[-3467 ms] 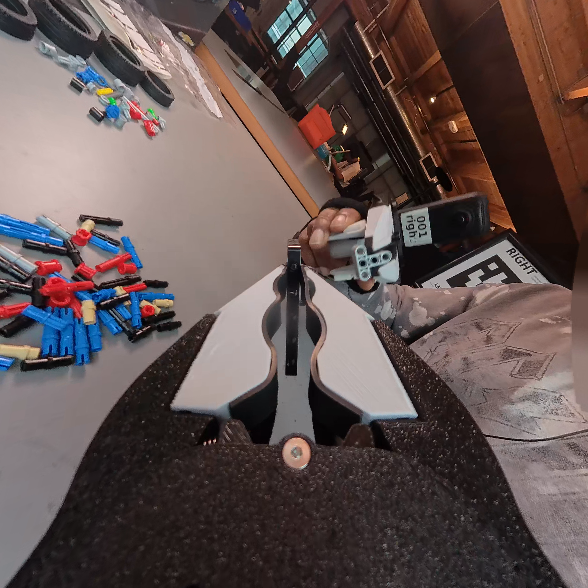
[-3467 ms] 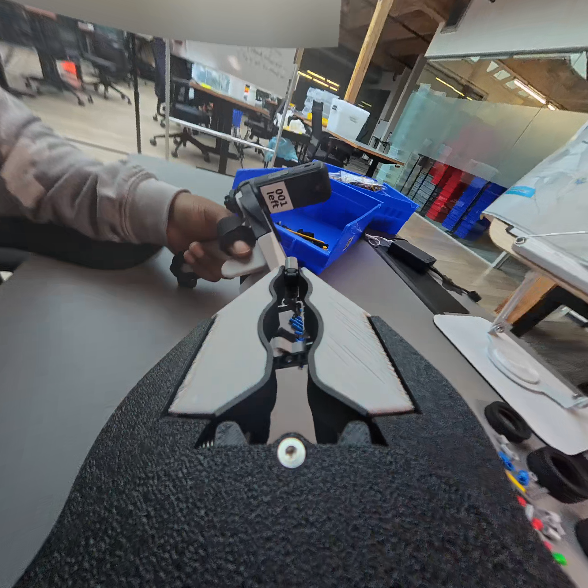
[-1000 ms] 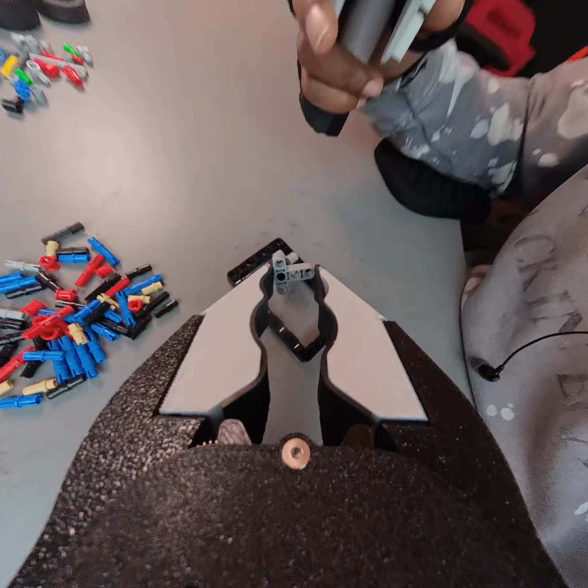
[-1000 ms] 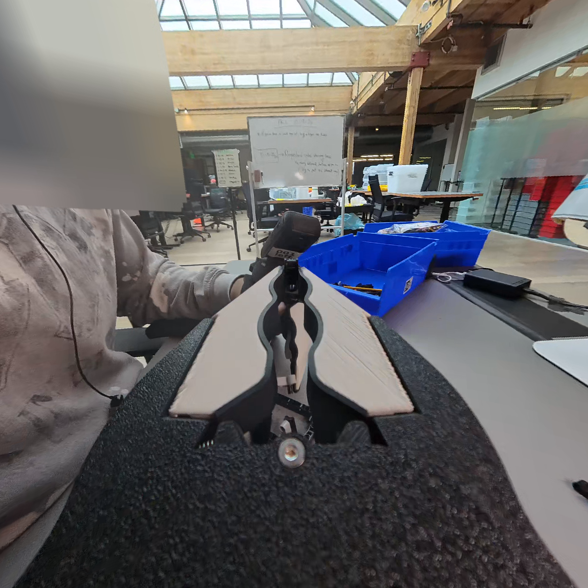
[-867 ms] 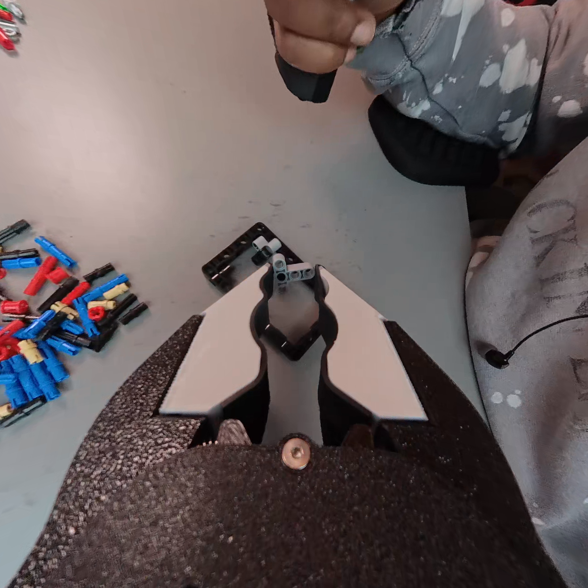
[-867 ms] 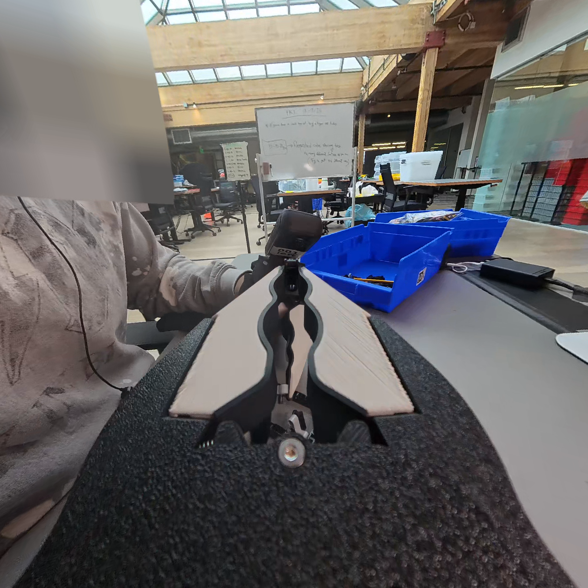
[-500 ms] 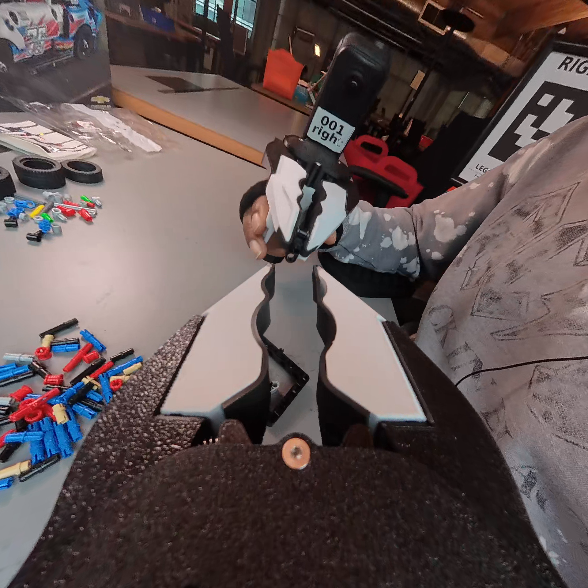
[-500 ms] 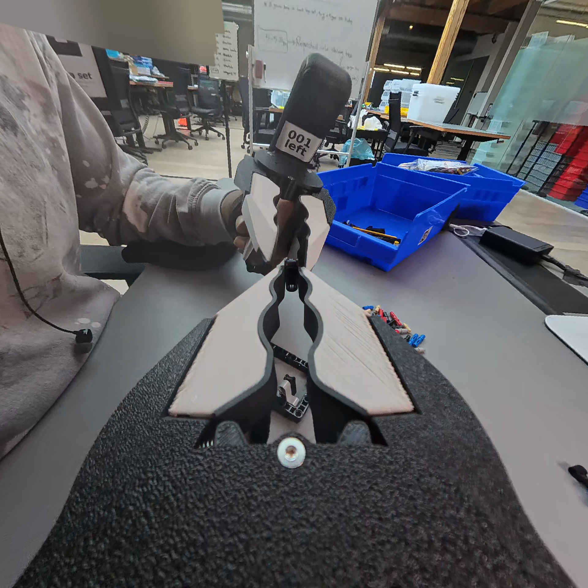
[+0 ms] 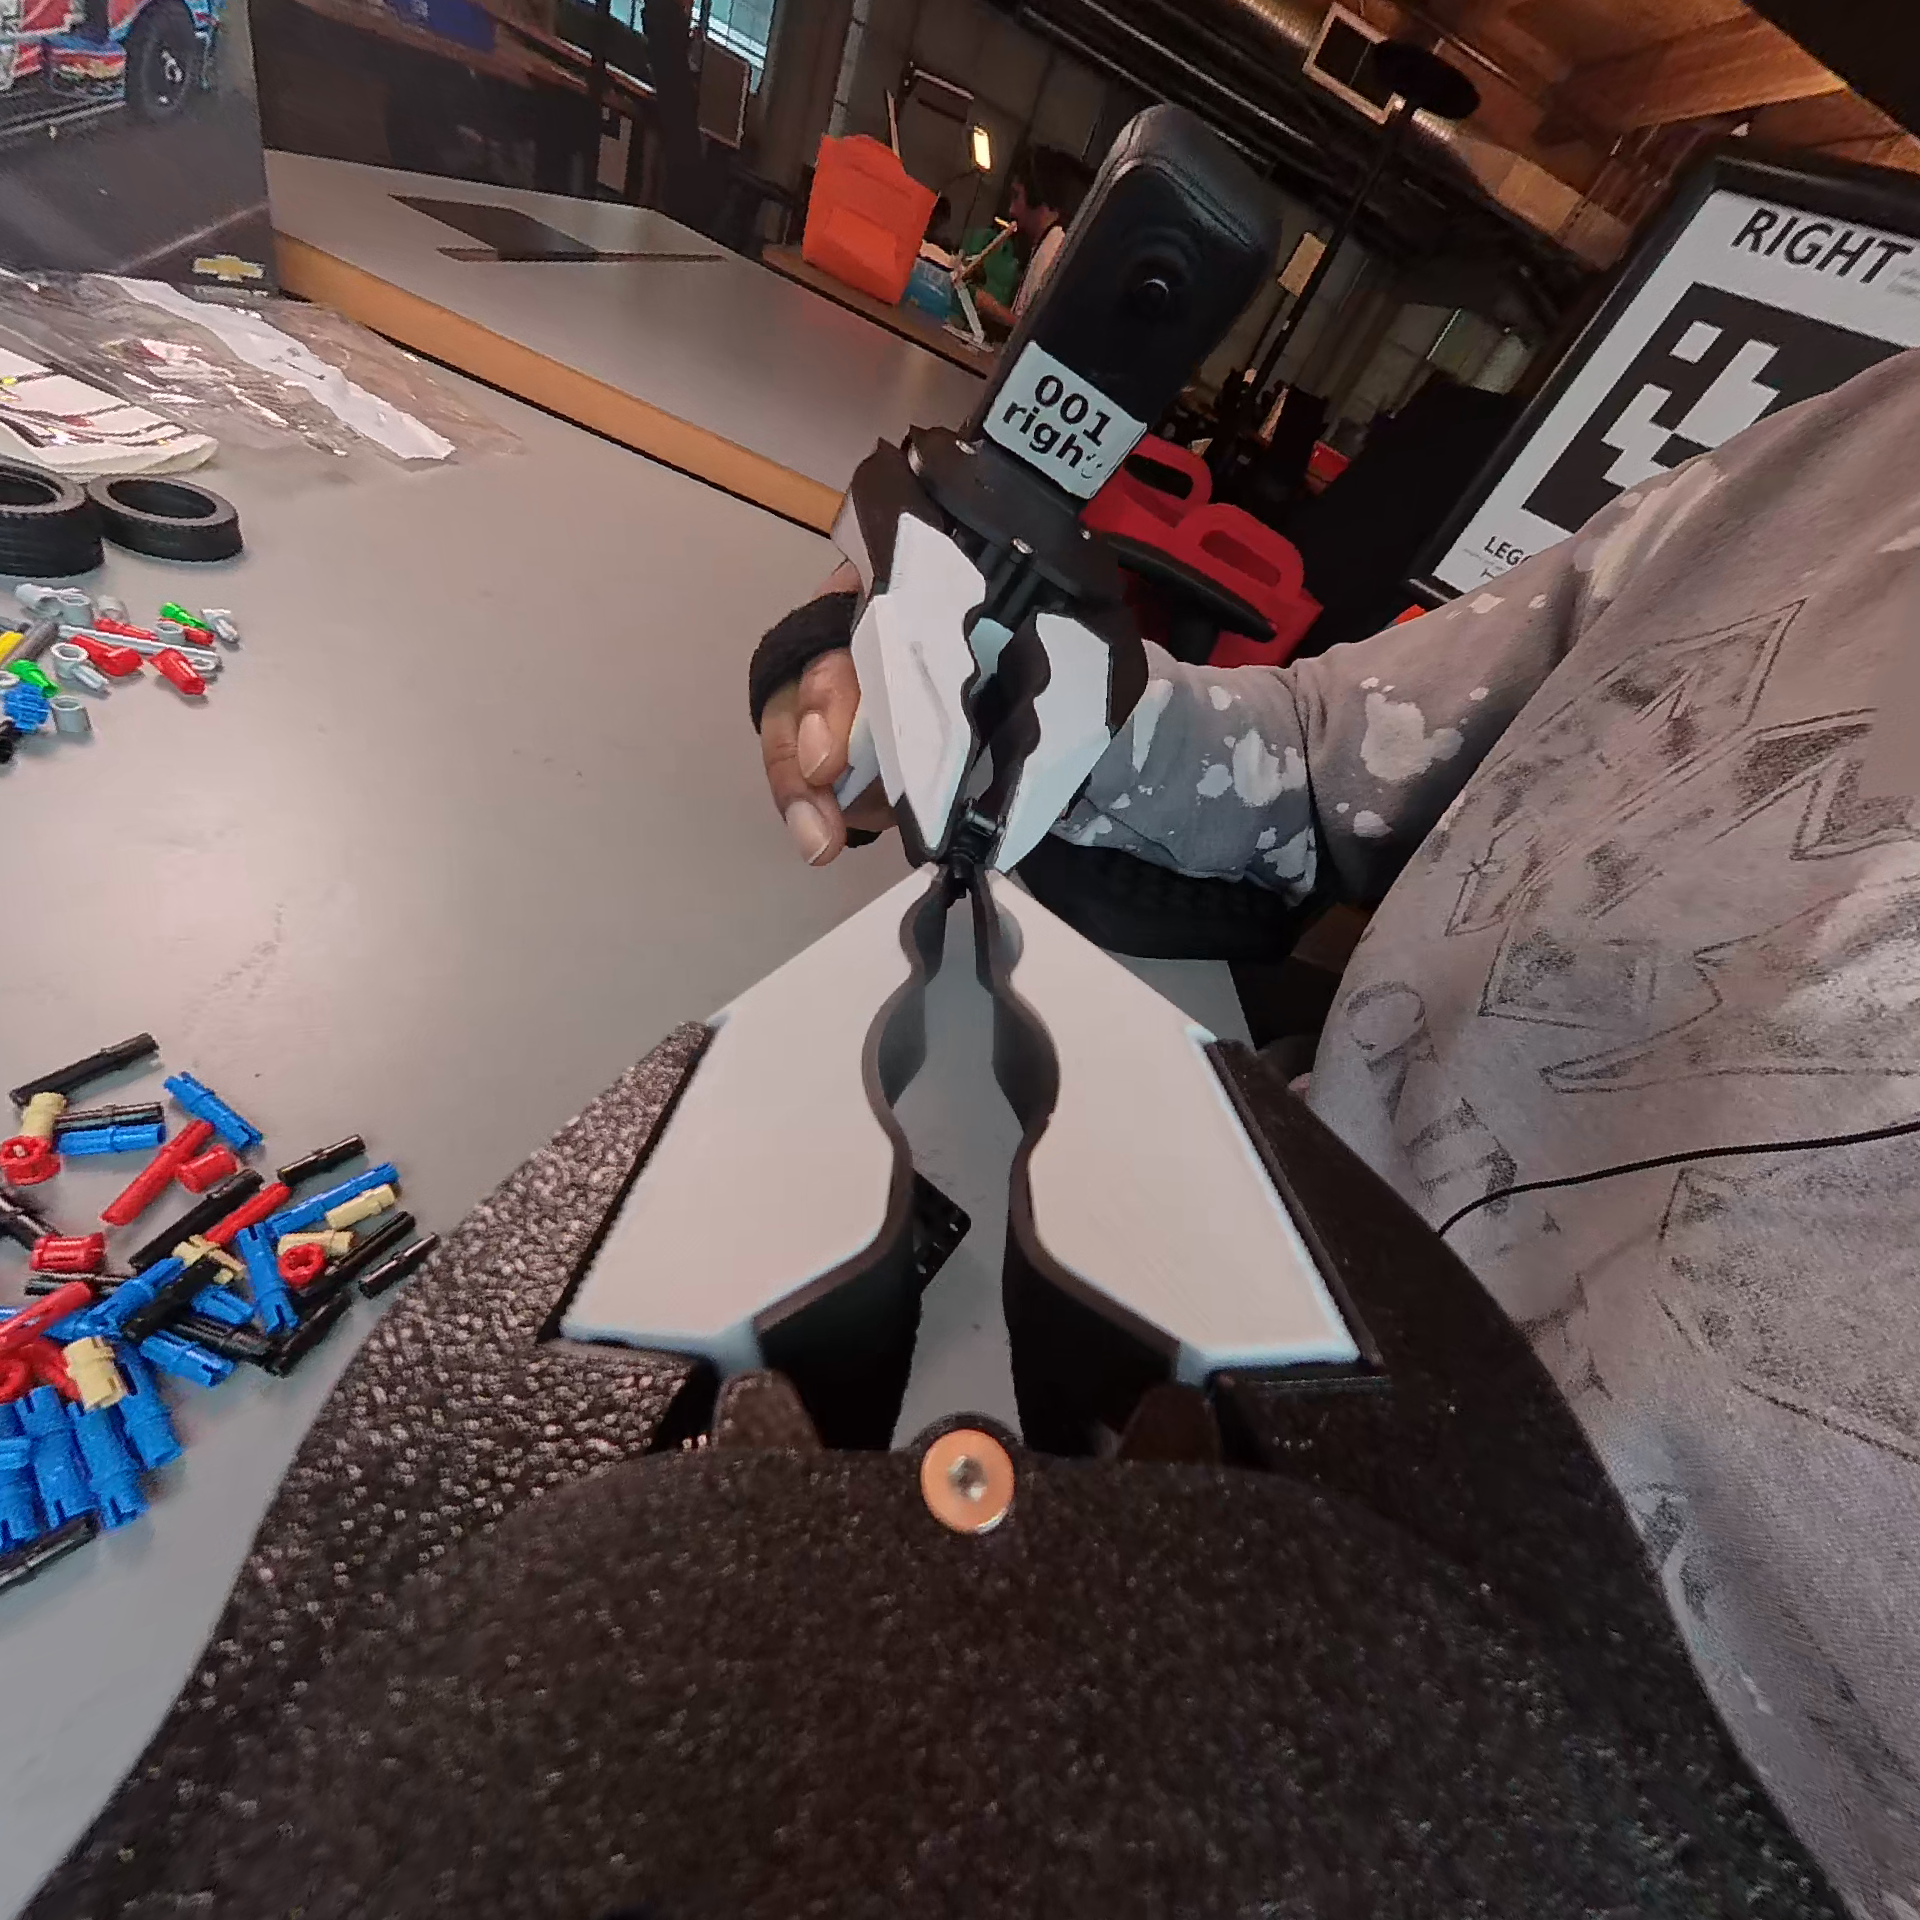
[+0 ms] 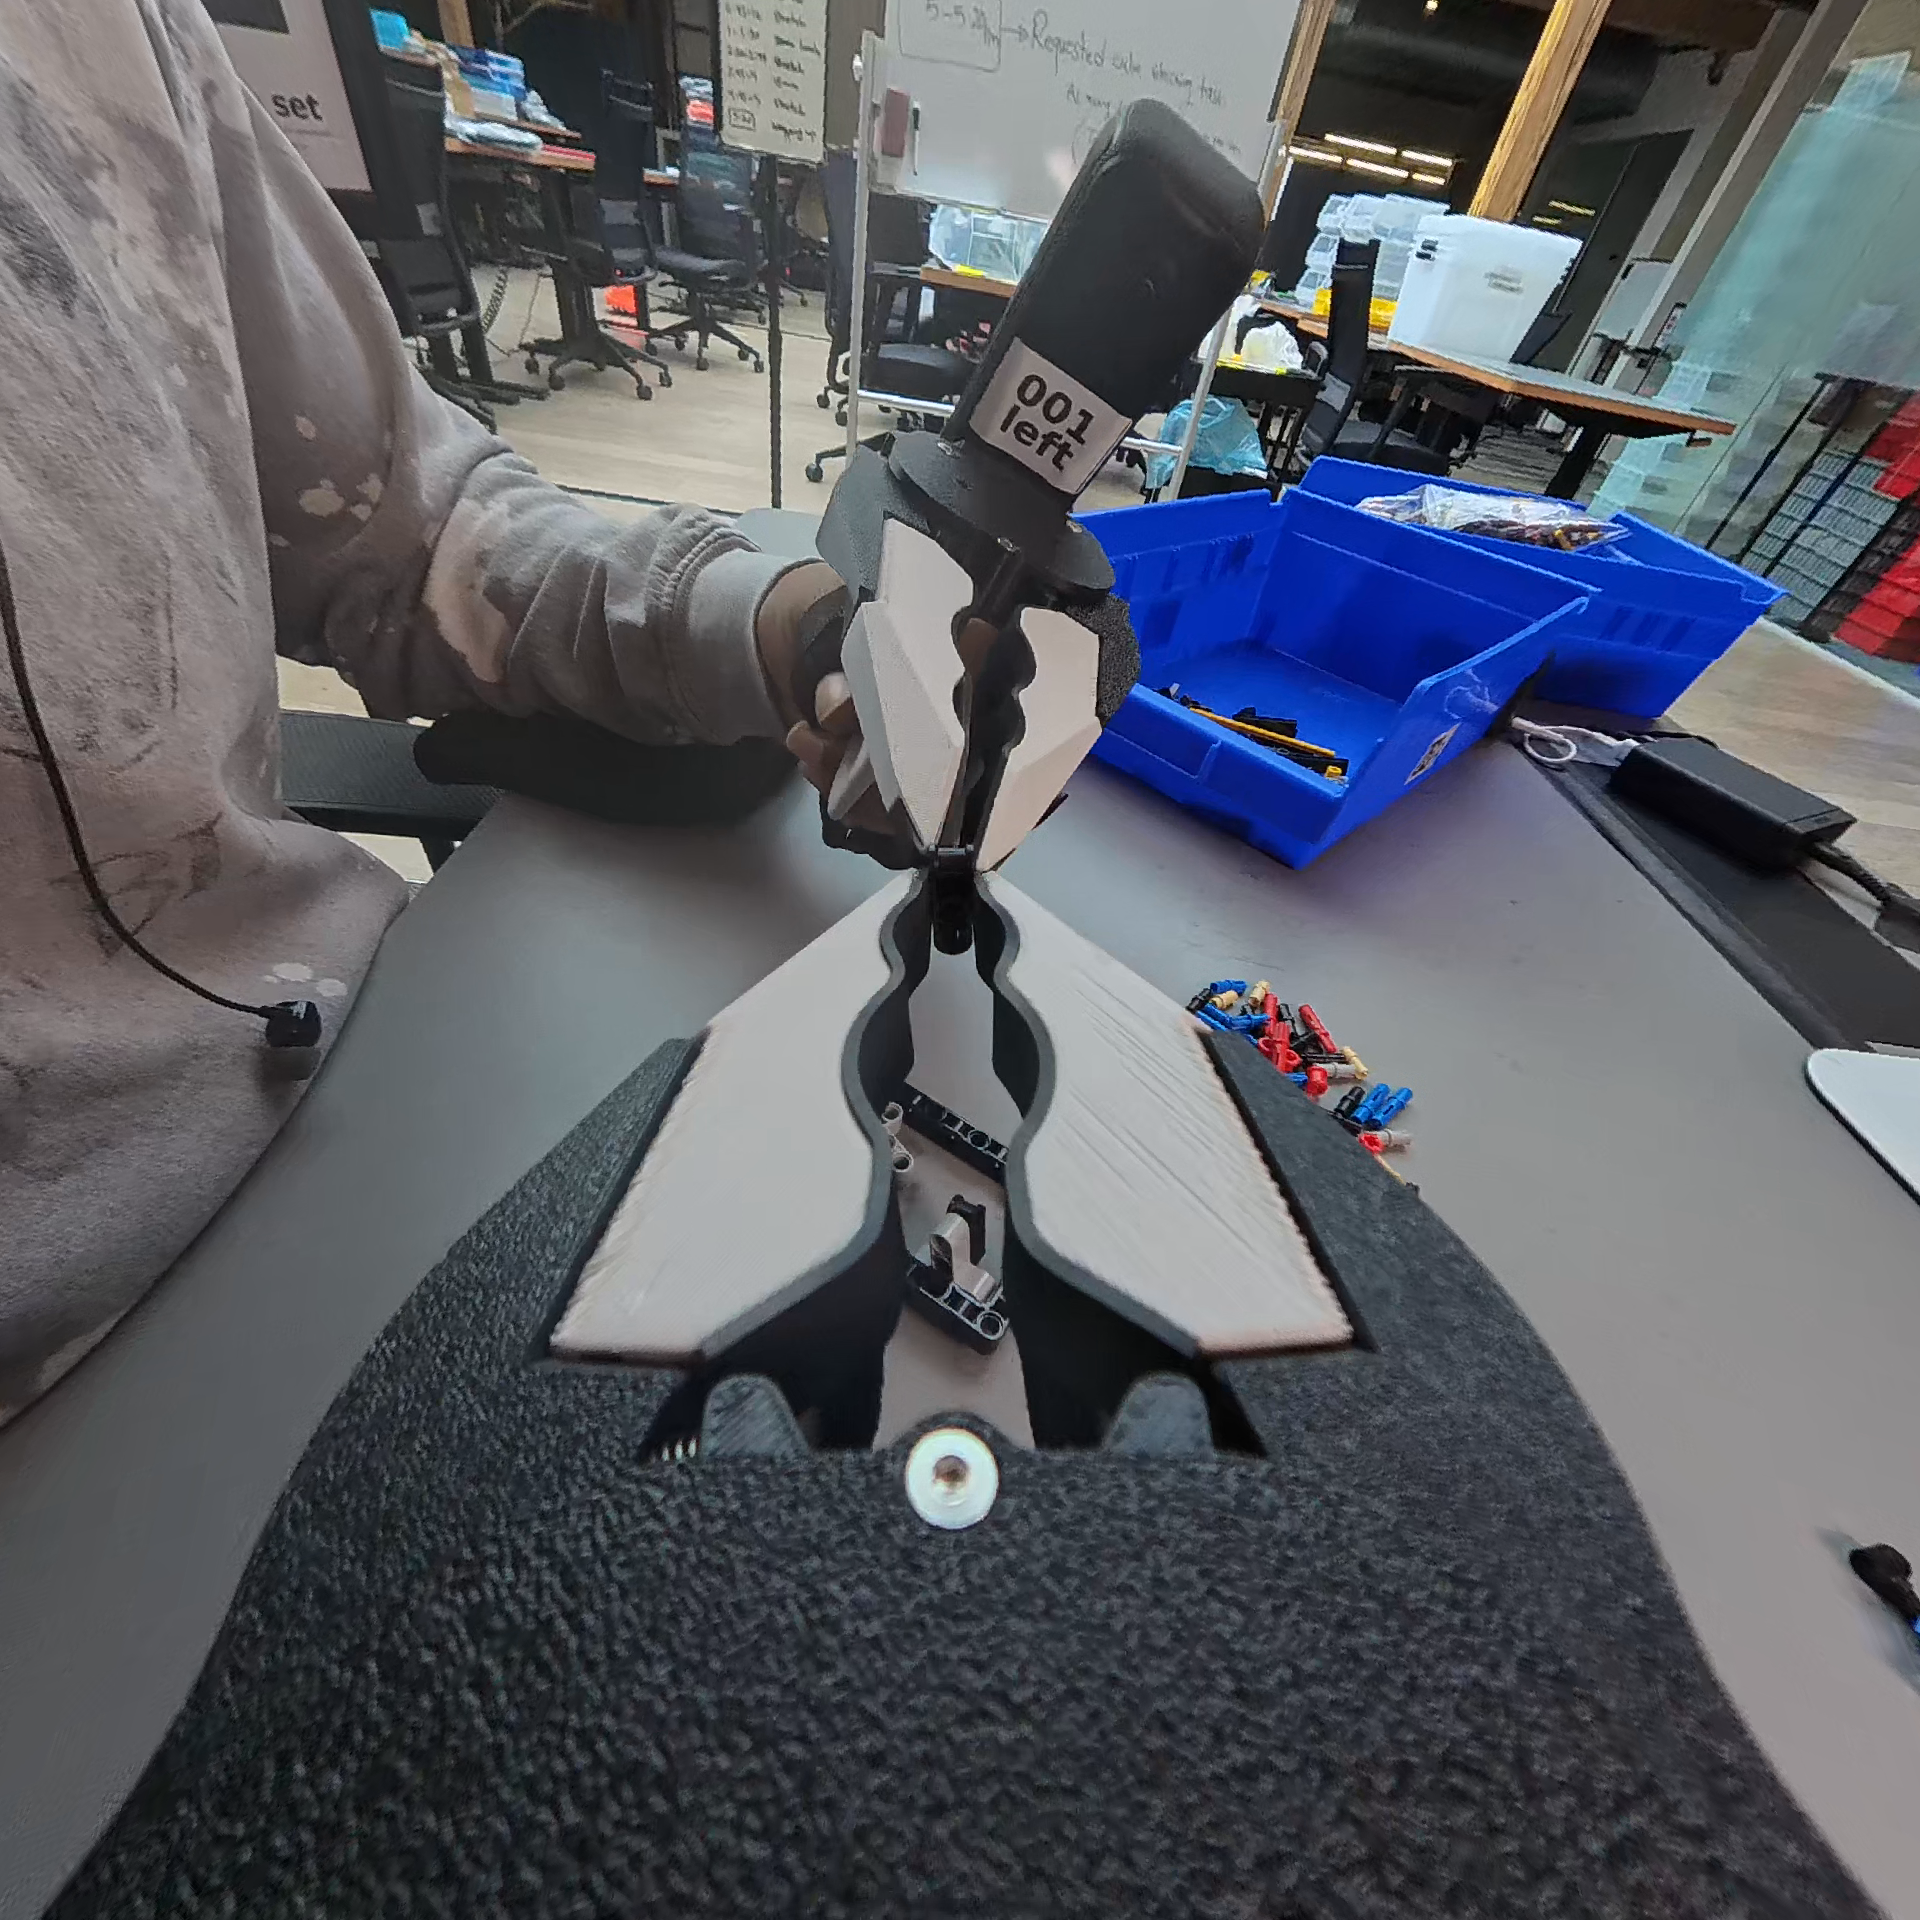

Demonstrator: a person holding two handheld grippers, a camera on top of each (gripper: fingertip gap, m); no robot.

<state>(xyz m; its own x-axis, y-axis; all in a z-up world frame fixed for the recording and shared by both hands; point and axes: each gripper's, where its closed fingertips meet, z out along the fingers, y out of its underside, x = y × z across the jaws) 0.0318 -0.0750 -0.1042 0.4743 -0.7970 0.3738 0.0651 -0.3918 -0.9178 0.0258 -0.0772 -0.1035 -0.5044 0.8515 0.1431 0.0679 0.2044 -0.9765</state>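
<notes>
Grippers meet tip-to-tip above counter (image 9: 468, 831) near person's edge, left gripper (image 9: 961, 902) & right gripper (image 10: 948, 906) each w/ jaws pinching, apparently, opposite ends of one small black pin (image 10: 948, 930), black frame piece (image 10: 961, 1299) on counter beneath, coloured pin pile (image 9: 156, 1278) well apart.

Pale tongs (image 9: 961, 883), grey bleach-spotted sleeves (image 9: 1247, 748)

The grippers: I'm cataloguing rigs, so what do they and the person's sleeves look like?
Each gripper, left and right, has two pale grey angular fingers with wavy black inner edges on a rough black body, one silver screw, and a black camera with a white label. Sleeves are grey, pale-spattered; a thin black cable crosses the shirt.
</notes>
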